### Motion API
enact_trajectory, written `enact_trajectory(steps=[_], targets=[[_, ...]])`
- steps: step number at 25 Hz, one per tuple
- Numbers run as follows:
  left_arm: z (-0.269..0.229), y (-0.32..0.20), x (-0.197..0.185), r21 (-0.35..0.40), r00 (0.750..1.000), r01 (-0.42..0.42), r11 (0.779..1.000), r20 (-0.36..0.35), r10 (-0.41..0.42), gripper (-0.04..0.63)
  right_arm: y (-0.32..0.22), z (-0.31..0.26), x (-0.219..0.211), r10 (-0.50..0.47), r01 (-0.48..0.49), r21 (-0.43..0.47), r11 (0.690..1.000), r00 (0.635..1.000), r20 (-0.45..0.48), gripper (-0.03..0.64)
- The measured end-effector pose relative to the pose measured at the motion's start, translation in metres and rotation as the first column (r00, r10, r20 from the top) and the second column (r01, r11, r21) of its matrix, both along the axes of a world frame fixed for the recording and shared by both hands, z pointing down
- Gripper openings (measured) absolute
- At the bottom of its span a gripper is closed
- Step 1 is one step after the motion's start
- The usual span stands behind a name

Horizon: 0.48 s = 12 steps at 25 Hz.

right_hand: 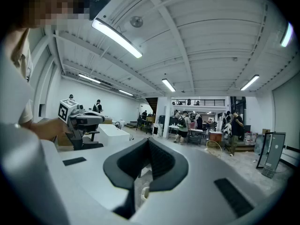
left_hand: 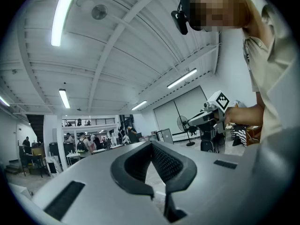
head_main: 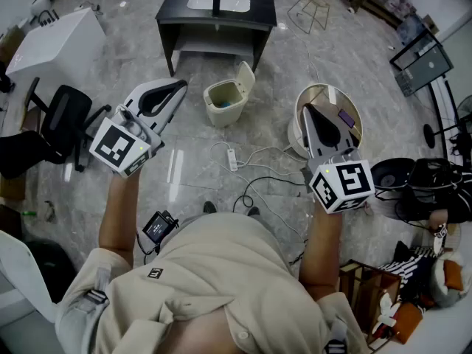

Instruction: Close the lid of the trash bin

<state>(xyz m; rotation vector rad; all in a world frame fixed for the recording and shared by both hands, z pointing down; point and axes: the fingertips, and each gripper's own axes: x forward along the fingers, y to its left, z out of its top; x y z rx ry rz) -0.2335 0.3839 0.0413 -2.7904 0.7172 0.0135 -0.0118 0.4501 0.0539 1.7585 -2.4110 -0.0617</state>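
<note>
The small cream trash bin [head_main: 223, 103] stands on the marble floor with its lid [head_main: 245, 76] tipped up and back at its right side, so the inside shows. My left gripper [head_main: 179, 87] is held level to the left of the bin, apart from it, with the jaws shut and nothing between them. My right gripper [head_main: 307, 110] hangs to the right of the bin, also shut and empty. The left gripper view shows its closed jaws [left_hand: 151, 145] and the right gripper [left_hand: 212, 114] beyond. The right gripper view shows its own closed jaws [right_hand: 148, 142] and the left gripper [right_hand: 77, 117]. Neither gripper view shows the bin.
A black table [head_main: 214, 21] stands just behind the bin. A round white tub [head_main: 329, 102] sits under the right gripper. A power strip with cables [head_main: 232, 159] lies on the floor in front of the bin. An office chair [head_main: 59, 120] and a white table [head_main: 55, 39] are at the left.
</note>
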Motion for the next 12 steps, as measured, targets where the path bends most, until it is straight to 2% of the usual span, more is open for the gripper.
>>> enact_trajectory(steps=[12], targets=[[0.012,-0.012,-0.012,-0.022,1.0,-0.029,0.999,-0.011,0.028,0.015,-0.012,0.005,-0.015,0.025,-0.025,-0.012,1.0,1.0,-0.007,0.023]])
